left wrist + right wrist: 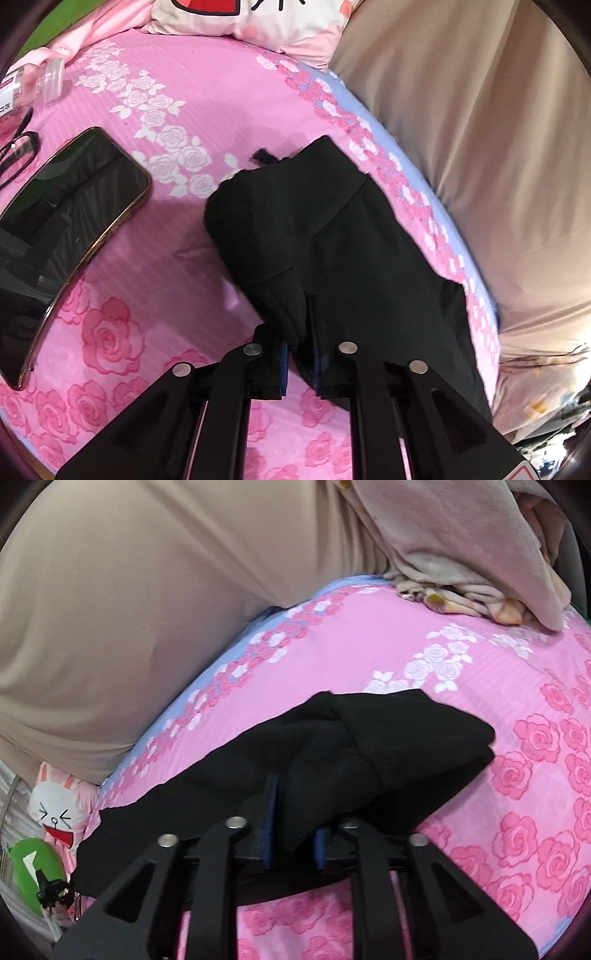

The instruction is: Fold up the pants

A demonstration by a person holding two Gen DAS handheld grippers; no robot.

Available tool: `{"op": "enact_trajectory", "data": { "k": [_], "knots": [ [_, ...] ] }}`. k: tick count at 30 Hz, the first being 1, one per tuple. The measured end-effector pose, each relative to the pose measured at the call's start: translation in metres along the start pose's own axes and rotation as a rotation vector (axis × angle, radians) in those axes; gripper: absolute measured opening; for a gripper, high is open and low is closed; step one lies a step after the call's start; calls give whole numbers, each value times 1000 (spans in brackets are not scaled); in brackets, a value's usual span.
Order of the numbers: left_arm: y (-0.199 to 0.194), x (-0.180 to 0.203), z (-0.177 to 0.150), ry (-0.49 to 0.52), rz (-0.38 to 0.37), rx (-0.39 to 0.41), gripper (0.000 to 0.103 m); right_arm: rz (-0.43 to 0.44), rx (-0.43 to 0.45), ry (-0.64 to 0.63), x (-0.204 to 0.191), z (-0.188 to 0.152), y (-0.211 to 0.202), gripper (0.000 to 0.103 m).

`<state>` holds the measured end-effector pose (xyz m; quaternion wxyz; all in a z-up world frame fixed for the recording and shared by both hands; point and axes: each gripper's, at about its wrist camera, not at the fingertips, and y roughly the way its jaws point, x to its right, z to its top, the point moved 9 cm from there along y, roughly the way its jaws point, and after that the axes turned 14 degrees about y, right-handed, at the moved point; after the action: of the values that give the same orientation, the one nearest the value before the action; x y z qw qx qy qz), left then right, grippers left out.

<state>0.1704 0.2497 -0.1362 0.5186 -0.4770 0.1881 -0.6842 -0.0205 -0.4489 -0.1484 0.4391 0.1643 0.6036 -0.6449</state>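
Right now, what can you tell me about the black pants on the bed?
The pants are plain black, soft-looking cloth, folded into a thick bundle with layers lying over one another. They lie on the pink rose sheet, near its blue flowered edge. A small black tag or cord end sticks out at the far end. The left gripper pinches a bunched fold at the near edge, and the right gripper has another fold between its blue pads.

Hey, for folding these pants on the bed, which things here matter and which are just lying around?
Part of the job:
black pants
left gripper, pinching a fold
right gripper, pinching a fold

Just lying about:
phone
eyeglasses
plastic bottle
pillow
crumpled blanket
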Motion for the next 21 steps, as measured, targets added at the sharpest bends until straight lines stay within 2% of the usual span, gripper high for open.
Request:
{"op": "enact_trajectory", "data": {
  "k": [3, 4, 5, 6, 8, 10, 11, 12, 14, 16, 17, 19, 20, 21],
  "knots": [
    [-12, 4, -4, 31, 31, 33, 12, 48, -17, 72, 4, 8, 6, 42],
    [-22, 9, -4, 53, 46, 54, 12, 50, -17, 87, 6, 12, 8, 54],
    [-30, 14, -5, 71, 56, 73, 12, 40, -5, 102, 10, 19, 11, 57],
    [-39, 21, -4, 93, 72, 96, 12, 26, 6, 101, 12, 25, 12, 56],
    [-52, 34, 1, 131, 108, 131, 13, 16, 53, 63, 3, 36, 6, 16],
    [-61, 51, 3, 176, 132, 158, 14, 73, 183, -56, -30, 50, -28, 12],
    [-62, 59, 3, 192, 133, 162, 16, 81, 237, -117, -41, 51, -43, 12],
    [-61, 66, 2, 204, 127, 159, 19, 49, 273, -174, -44, 53, -48, 12],
    [-50, 80, -2, 222, 102, 138, 20, -74, 234, -212, -23, 54, -32, 13],
    [-29, 91, -8, 245, 104, 105, 20, -296, 110, -181, 35, 43, 8, 14],
    [-22, 93, -12, 248, 111, 91, 20, -344, 74, -126, 53, 40, 11, 14],
    [-4, 100, -22, 249, 107, 48, 20, -249, 150, -40, 56, 48, -13, 14],
    [2, 105, -26, 255, 97, 33, 20, -244, 204, -21, 57, 52, -30, 17],
    [7, 111, -29, 267, 89, 24, 21, -249, 219, -17, 56, 54, -38, 17]
  ]
}}
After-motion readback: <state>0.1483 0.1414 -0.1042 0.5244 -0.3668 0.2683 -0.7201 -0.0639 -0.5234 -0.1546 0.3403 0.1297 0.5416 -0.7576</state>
